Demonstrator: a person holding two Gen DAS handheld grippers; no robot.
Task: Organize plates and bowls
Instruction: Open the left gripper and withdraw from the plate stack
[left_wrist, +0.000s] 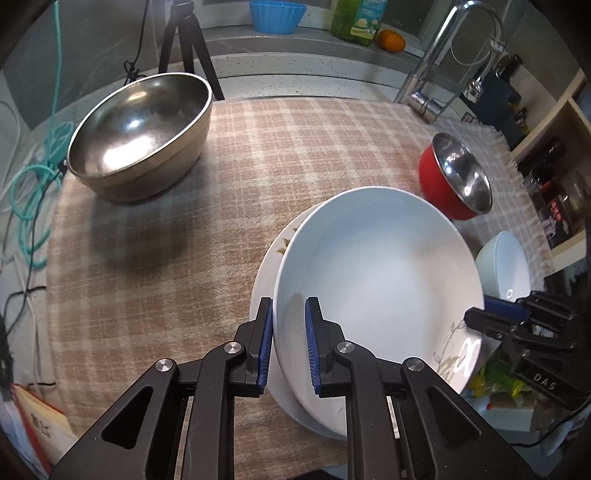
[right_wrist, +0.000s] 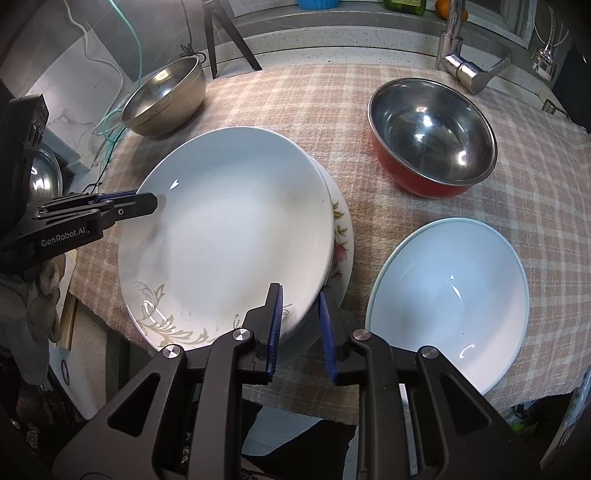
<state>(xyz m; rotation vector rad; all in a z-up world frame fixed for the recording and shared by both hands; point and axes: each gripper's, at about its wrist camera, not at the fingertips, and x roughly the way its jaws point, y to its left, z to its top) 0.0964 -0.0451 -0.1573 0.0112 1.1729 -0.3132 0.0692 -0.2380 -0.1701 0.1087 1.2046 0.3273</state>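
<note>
A white plate (left_wrist: 376, 284) with a grey leaf pattern lies on a flowered plate (left_wrist: 273, 254) on the checked cloth. It also shows in the right wrist view (right_wrist: 229, 229), over the flowered plate (right_wrist: 341, 236). My left gripper (left_wrist: 289, 343) straddles the white plate's rim with its jaws slightly apart. My right gripper (right_wrist: 301, 328) straddles the opposite rim, also slightly apart. A large steel bowl (left_wrist: 140, 133), a red steel-lined bowl (right_wrist: 432, 136) and a pale blue bowl (right_wrist: 448, 302) stand on the cloth.
The cloth (left_wrist: 258, 155) covers the counter. A tap (right_wrist: 458, 48) and a tripod (left_wrist: 188, 44) stand at the back. A blue fluted bowl (left_wrist: 277, 14), a green bottle (left_wrist: 356, 18) and an orange (left_wrist: 391, 40) sit on the ledge. Teal cable (left_wrist: 33, 184) lies left.
</note>
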